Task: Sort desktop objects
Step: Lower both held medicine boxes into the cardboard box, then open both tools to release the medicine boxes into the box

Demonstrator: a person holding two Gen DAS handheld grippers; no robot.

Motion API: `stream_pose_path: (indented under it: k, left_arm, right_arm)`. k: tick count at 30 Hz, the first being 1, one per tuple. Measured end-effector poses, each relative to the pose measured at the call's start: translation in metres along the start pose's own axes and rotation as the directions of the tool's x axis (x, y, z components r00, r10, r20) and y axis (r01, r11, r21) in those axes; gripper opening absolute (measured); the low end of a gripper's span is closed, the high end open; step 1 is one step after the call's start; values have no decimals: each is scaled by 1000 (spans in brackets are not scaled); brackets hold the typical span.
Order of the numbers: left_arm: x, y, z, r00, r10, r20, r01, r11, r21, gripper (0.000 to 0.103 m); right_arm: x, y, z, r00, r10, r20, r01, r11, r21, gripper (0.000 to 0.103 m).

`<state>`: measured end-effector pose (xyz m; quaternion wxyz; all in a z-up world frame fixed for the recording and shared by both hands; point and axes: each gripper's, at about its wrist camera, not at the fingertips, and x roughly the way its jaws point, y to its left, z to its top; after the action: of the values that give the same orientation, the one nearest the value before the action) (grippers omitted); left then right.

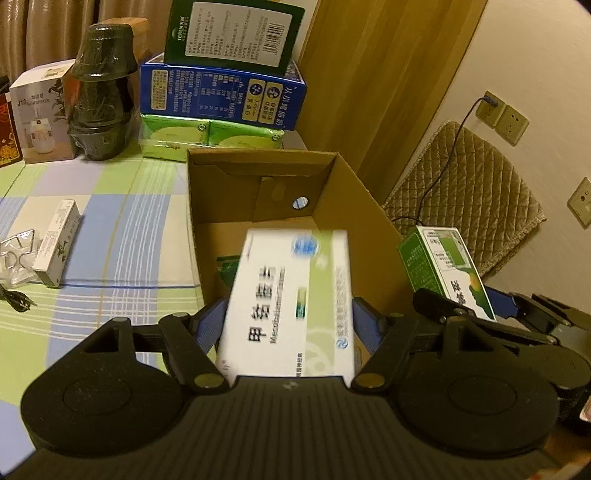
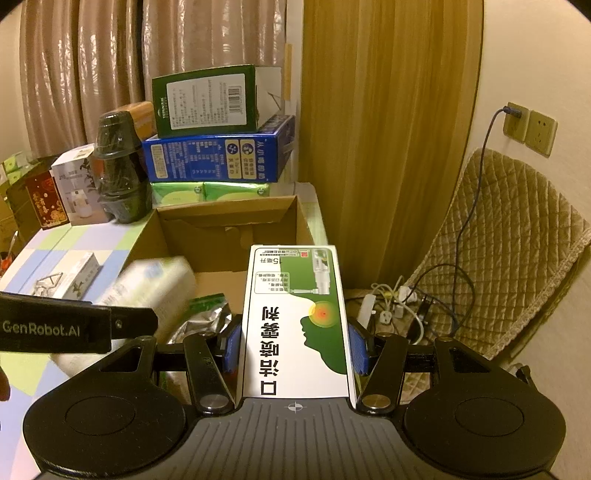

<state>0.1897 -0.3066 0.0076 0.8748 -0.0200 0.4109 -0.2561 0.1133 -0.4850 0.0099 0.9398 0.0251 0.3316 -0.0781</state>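
Both tongs grip boxes – seemingly above carton (image 1: 354, 184).

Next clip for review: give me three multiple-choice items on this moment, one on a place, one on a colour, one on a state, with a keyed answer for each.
1. Where does the white box in the left gripper hang?
A. over the cardboard box
B. over the chair
C. on the blue box

2. What colour is the box under the dark green box in the stack?
A. red
B. blue
C. white

3. What is the right gripper doing?
A. open, holding nothing
B. shut on the green-and-white box
C. shut on a cable

Answers:
1 A, the cardboard box opens beneath it.
2 B, the blue box lies directly beneath.
3 B, the pads clamp the green-and-white box.
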Motion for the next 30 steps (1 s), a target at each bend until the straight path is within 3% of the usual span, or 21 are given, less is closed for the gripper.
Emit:
stream_pose_path:
  k: [6, 10, 13, 23, 30]
  left_arm:
    - [-11, 14, 1, 999, 24, 33, -24, 999, -23, 73]
    - [-19, 26, -1, 998, 37, 43, -35, 998, -51, 73]
    - [-25, 33, -4, 998, 47, 43, -45, 997, -55, 76]
    - [-53, 66, -29, 996, 78, 37, -75, 994, -82, 81]
    - [-82, 99, -54, 991, 126, 38, -121, 986, -110, 83]
  right_arm:
    - [5, 2, 1, 1000, 22, -5, -22, 1000, 14, 53]
    - [9, 9, 4, 996, 90, 16, -91, 995, 41, 53]
    - [6, 14, 5, 995, 85, 49, -87, 995, 44, 66]
    - [-17, 24, -6, 993, 109, 43, -112, 991, 70, 69]
    - [-40, 51, -16, 988, 145, 48, -148, 987, 61, 77]
